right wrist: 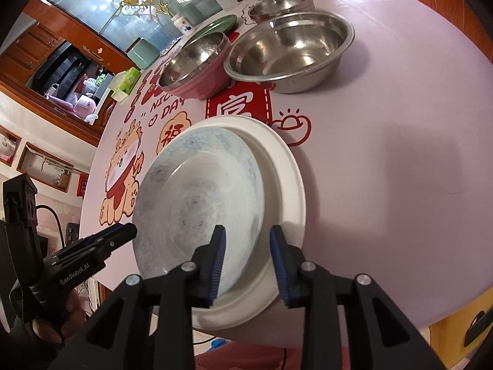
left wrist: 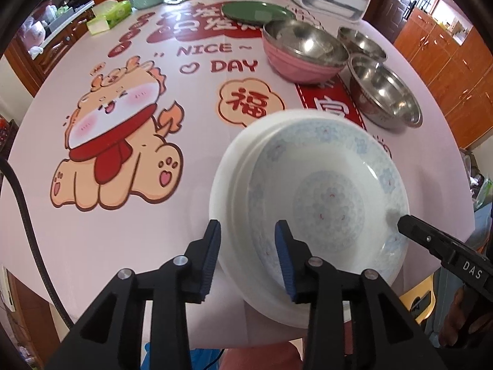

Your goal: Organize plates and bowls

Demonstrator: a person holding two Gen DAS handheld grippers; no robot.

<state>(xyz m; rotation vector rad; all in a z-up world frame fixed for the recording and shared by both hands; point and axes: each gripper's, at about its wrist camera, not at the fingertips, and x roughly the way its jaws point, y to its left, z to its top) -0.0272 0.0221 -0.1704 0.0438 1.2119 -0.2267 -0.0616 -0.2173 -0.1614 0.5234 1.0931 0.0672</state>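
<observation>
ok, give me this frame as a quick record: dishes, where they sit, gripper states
stack: patterned plate sitting off-centre in plain white plate, near table edge
left gripper: open, fingers straddling the stack's near-left rims
right gripper: open, fingers straddling the patterned plate's rim on the opposite side
pink bowl: steel-lined, upright, behind the stack
steel bowls: large one beside the pink bowl, small one behind it
green plate: flat, far side
table: pink cartoon-print cover

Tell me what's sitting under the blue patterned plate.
The blue patterned plate lies off-centre in a plain white plate, which rests on the table. Anything beneath the white one is hidden.
</observation>
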